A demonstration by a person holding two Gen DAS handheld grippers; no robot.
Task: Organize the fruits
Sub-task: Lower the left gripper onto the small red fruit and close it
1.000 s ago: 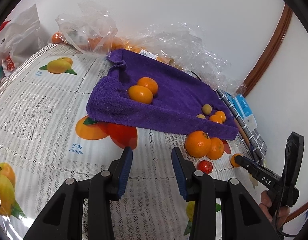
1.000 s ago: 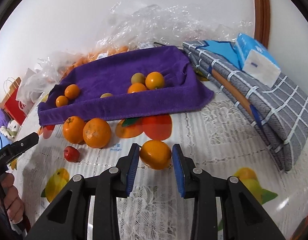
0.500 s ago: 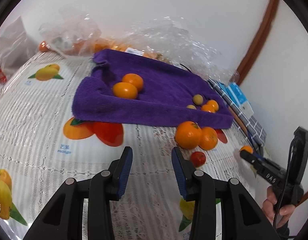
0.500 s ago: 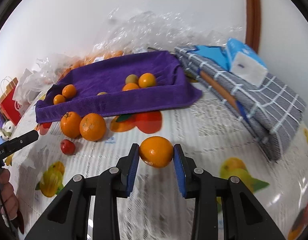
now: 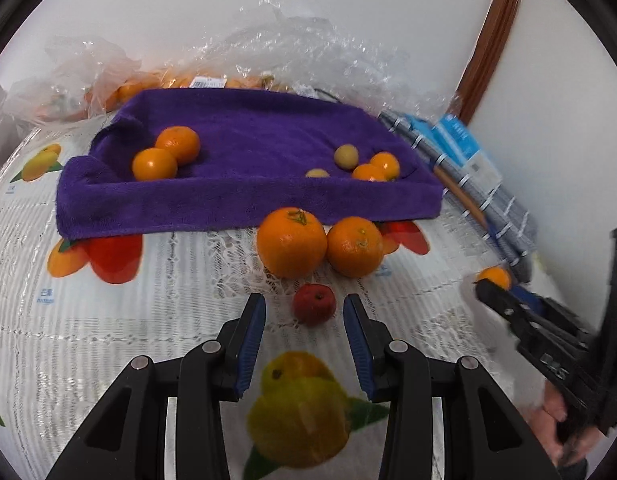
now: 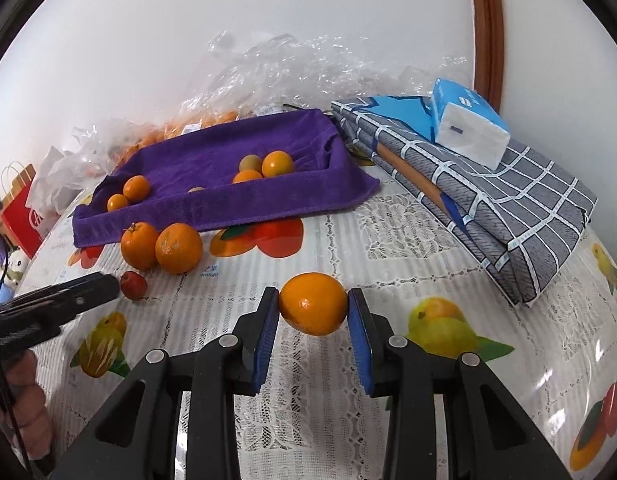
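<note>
Orange mandarin (image 6: 313,304) clamped in right jaws; left jaws wide, red fruit (image 5: 314,304) just ahead.

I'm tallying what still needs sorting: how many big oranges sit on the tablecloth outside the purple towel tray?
2: both large round oranges rest side by side before the purple towel tray, one with a stem, one right of it. A third orange is off the cloth in the right hand-held gripper.
</note>
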